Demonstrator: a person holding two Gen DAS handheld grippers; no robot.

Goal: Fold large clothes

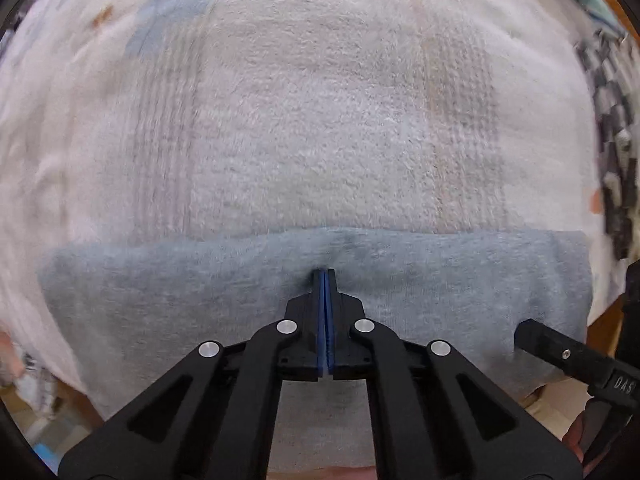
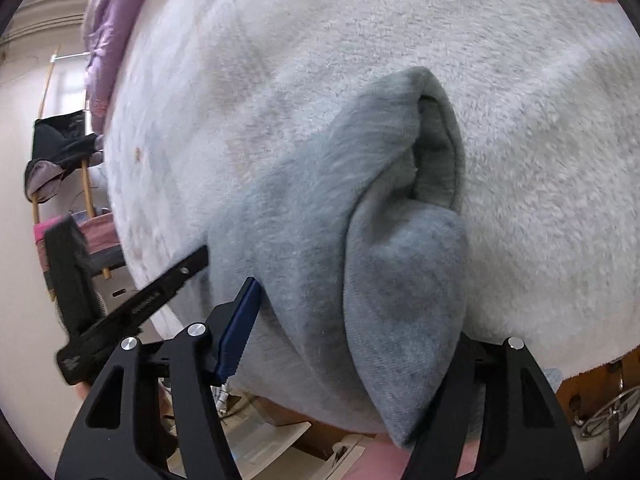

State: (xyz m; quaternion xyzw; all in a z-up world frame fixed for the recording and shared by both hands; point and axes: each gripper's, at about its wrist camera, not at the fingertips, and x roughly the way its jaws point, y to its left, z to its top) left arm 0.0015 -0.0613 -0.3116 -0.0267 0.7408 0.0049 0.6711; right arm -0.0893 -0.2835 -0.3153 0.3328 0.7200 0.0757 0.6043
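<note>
A grey garment [image 1: 160,288] lies folded in a long band near the front edge of a fleecy white blanket [image 1: 320,120]. My left gripper [image 1: 325,273] points straight down, its blue pads pressed together. The tips sink into a small pucker of the grey cloth. In the right wrist view a thick fold of the grey garment [image 2: 304,216] hangs between the wide-apart jaws of my right gripper [image 2: 323,282]. Its left blue pad [image 2: 240,324] sits beside the cloth and its right finger is hidden behind the fold. The right gripper's finger [image 1: 560,350] also shows at the garment's right end.
A purple garment [image 2: 108,20] lies at the blanket's far side. A checkered cloth [image 1: 612,140] runs along its right edge. A wooden rack with dark clothes [image 2: 60,152] stands beyond the bed. Boxes [image 2: 272,440] sit on the floor below the blanket's edge.
</note>
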